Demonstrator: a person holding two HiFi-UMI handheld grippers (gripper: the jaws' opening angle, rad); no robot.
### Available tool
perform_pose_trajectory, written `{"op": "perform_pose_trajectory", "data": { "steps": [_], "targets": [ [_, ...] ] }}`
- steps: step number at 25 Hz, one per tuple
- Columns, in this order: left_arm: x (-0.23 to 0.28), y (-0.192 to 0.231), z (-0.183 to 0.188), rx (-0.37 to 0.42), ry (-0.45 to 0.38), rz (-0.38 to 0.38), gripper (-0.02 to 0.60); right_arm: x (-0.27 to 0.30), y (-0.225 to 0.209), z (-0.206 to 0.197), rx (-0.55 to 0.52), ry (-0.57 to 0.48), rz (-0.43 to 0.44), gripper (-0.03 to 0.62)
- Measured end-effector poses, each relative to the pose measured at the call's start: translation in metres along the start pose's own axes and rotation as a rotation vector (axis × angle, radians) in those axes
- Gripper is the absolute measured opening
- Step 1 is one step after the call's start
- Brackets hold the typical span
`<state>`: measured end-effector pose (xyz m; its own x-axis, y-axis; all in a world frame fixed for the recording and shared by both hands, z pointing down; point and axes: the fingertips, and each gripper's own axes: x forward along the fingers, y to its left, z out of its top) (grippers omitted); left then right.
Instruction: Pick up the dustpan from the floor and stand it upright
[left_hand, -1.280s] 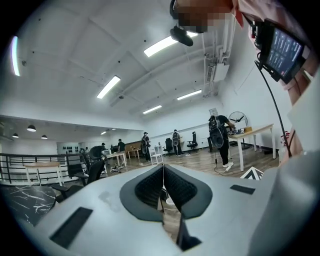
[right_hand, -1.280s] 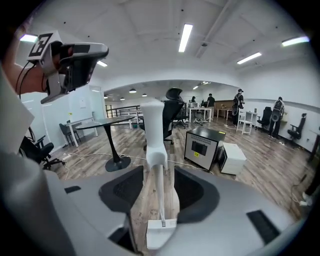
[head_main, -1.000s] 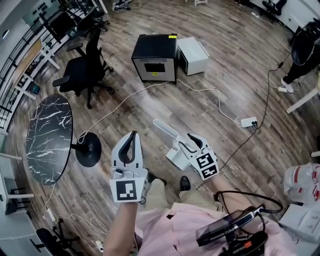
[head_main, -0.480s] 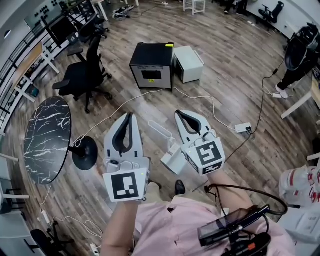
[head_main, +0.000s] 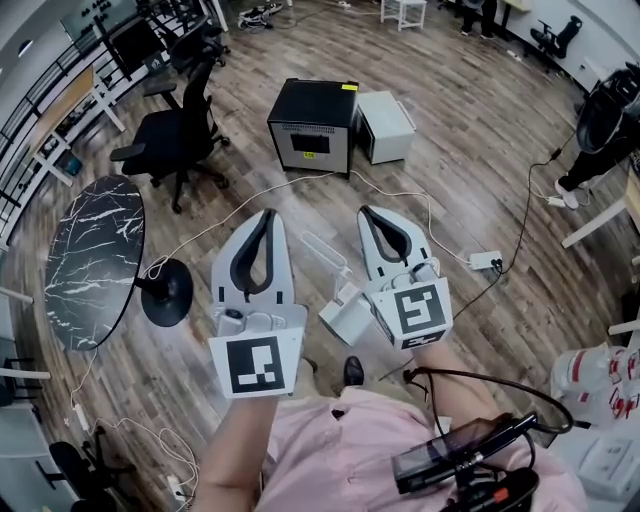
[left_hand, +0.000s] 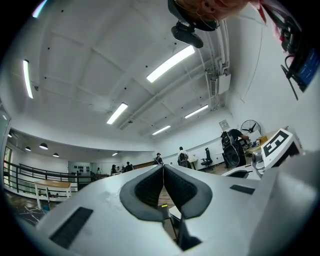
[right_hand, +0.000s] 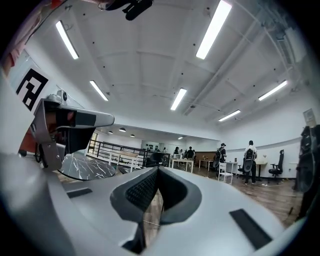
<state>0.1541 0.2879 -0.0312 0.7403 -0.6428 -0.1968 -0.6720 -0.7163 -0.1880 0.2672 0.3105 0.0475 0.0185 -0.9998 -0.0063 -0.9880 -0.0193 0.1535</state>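
White plastic dustpan (head_main: 343, 312) rests on the wooden floor (head_main: 480, 130) by my shoes (head_main: 353, 371), between my two tongs. Left tongs (head_main: 268, 213) and right tongs (head_main: 365, 211) are pinched together, empty, held high so nothing touches it; seemingly it stands alone.

Left gripper (head_main: 268, 214) and right gripper (head_main: 366, 212): pale grey shells, black ribbed jaw linings. White marker cube (head_main: 255, 367) with black squares on each. Pink shirt (head_main: 330, 455), black shoe (head_main: 352, 371), black cable (head_main: 470, 378) looping at chest.
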Motion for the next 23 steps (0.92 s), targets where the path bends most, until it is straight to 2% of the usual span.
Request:
{"op": "perform_pose_trajectory", "data": {
  "steps": [5, 13, 23],
  "targets": [
    [-0.001, 0.000, -0.002, 0.004, 0.007, 0.000, 0.014, -0.001, 0.001, 0.002, 0.008, 0.011, -0.005, 0.001],
    [0.003, 0.004, -0.002, 0.006, 0.007, 0.003, 0.014, 0.004, 0.004, 0.013, -0.009, -0.032, 0.005, 0.001],
    [0.022, -0.003, -0.005, 0.008, 0.010, -0.004, 0.014, 0.013, -0.010, 0.009, -0.011, -0.031, 0.012, 0.001]
  ]
}}
